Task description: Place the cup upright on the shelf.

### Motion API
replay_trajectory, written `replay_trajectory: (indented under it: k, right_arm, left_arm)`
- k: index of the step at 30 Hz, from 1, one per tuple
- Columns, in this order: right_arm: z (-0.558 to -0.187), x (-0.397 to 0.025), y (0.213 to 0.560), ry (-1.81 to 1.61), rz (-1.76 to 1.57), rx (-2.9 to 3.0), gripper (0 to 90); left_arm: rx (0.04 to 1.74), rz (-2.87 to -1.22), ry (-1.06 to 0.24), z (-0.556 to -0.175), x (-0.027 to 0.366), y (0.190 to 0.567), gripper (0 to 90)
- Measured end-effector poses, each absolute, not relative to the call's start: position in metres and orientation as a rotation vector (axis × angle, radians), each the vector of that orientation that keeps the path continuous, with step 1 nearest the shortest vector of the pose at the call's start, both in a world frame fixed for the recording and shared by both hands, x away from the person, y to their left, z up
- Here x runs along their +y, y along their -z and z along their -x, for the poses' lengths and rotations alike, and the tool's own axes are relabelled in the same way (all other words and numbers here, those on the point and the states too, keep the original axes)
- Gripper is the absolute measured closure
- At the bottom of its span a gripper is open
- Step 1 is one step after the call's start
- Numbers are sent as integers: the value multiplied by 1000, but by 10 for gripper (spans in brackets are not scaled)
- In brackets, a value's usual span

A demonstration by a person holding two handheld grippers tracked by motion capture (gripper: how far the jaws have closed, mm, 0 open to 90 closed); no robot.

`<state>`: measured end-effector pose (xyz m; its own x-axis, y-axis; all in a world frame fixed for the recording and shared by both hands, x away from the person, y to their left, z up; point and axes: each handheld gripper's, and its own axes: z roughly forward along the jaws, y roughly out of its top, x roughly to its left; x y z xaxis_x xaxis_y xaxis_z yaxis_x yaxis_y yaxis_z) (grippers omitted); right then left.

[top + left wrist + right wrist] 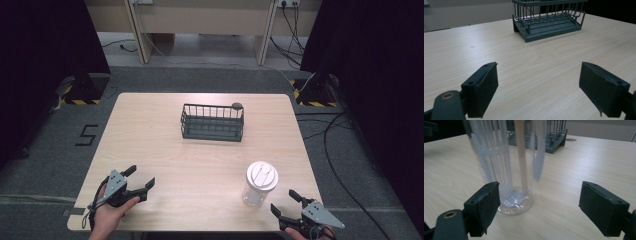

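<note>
1. Nearest the high camera, two handheld grippers are seen at the near edge of the desk [200, 165], each gripped by a hand entering from the bottom.
2. At the near left corner, the left gripper [138, 182] is held by the left hand [111, 214]; its jaws are spread wide apart with nothing between them.
3. In the left gripper view, bare wood grain is seen between the two black pads [484, 87], which are set low over the desk surface.
4. At the near right corner, the right gripper [285, 202] is held with its jaws likewise wide apart, gripping nothing.
5. A clear plastic bottle [259, 184] with a white lid [262, 174] is stood upright near the near right corner, just beside the right gripper and apart from it.
6. In the right gripper view, the bottle [504, 165] is seen close ahead of the jaws, toward the left pad [486, 205]; whether that pad touches it cannot be told.
7. A dark wire basket [212, 122] is placed toward the far edge of the desk, near its middle, well apart from both grippers.
8. A small round dark object [237, 106] is seen at the far right corner of the basket; what it is cannot be told.
</note>
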<state>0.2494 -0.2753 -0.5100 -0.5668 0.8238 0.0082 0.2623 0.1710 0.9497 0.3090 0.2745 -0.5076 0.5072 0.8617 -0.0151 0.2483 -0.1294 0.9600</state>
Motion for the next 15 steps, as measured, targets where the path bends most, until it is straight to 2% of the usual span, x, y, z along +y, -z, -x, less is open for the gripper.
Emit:
replay_trajectory:
  k: [6,15]
  right_arm:
    - [-246,-265,508,-1435,-1017,1965,196]
    - [-248,-250,503,-1480,-987,1968,171]
  left_arm:
    - [950,-1670,-714,-309,273,507,151]
    - [947,-1673,-703,-309,272,508,151]
